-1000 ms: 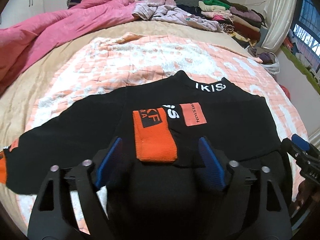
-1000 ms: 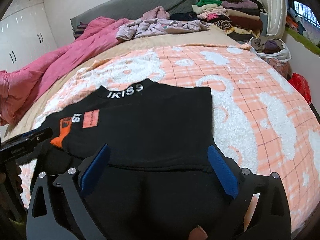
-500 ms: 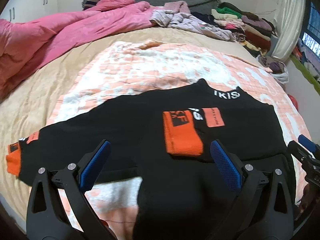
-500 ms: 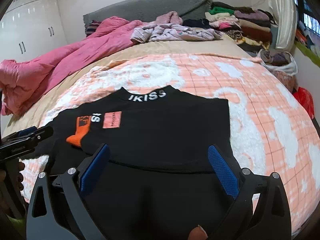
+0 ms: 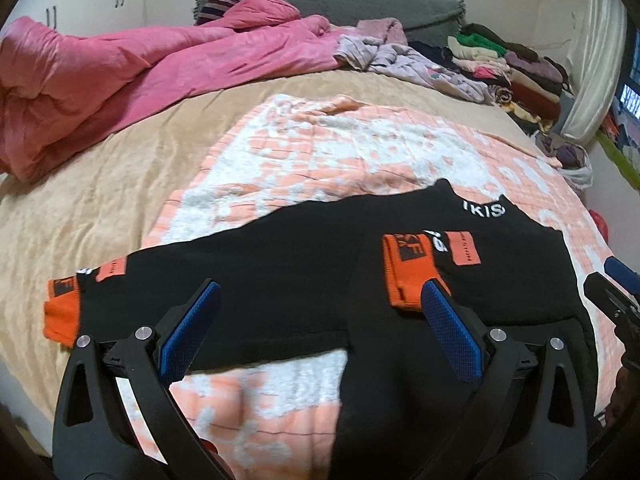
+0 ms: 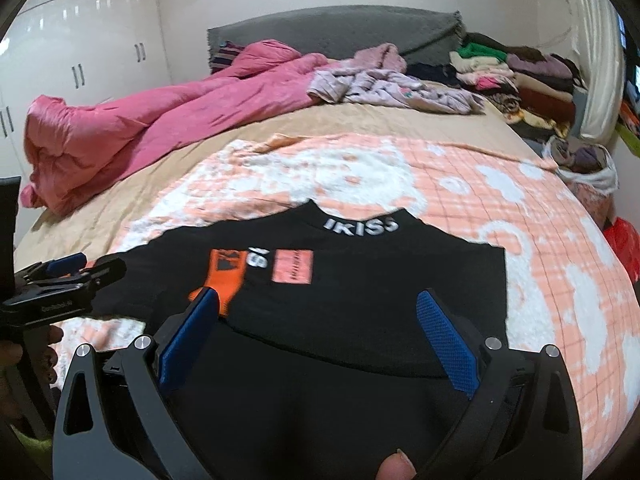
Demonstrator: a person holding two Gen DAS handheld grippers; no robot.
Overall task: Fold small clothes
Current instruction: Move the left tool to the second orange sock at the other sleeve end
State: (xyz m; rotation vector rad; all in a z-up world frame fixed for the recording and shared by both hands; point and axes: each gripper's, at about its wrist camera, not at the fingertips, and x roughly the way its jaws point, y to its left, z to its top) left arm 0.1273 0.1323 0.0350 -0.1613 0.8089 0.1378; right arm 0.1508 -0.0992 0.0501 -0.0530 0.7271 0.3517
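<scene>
A black sweater [image 5: 304,272] with white collar lettering lies flat on the orange-and-white checked blanket [image 5: 320,152]. One sleeve is folded across its chest, ending in an orange cuff [image 5: 404,280]. The other sleeve stretches out to the left, and its orange cuff [image 5: 60,314] rests near the blanket's edge. My left gripper [image 5: 320,296] hovers open above the body and holds nothing. My right gripper [image 6: 318,298] is open too, above the sweater's [image 6: 368,280] lower half. Each gripper shows in the other's view, the right gripper [image 5: 616,288] at the right edge and the left gripper [image 6: 68,276] at the left.
A pink quilt [image 5: 120,68] lies bunched at the bed's far left. Loose lilac clothes [image 5: 404,60] and a stack of folded clothes [image 5: 508,68] sit by the grey headboard [image 5: 340,0]. White wardrobe doors [image 6: 80,60] stand left. A thumb [image 6: 394,466] shows at the bottom.
The left gripper opened wider off the folded sleeve's orange cuff and drew back to the left, so the outstretched sleeve came into view. The right gripper also pulled back and up.
</scene>
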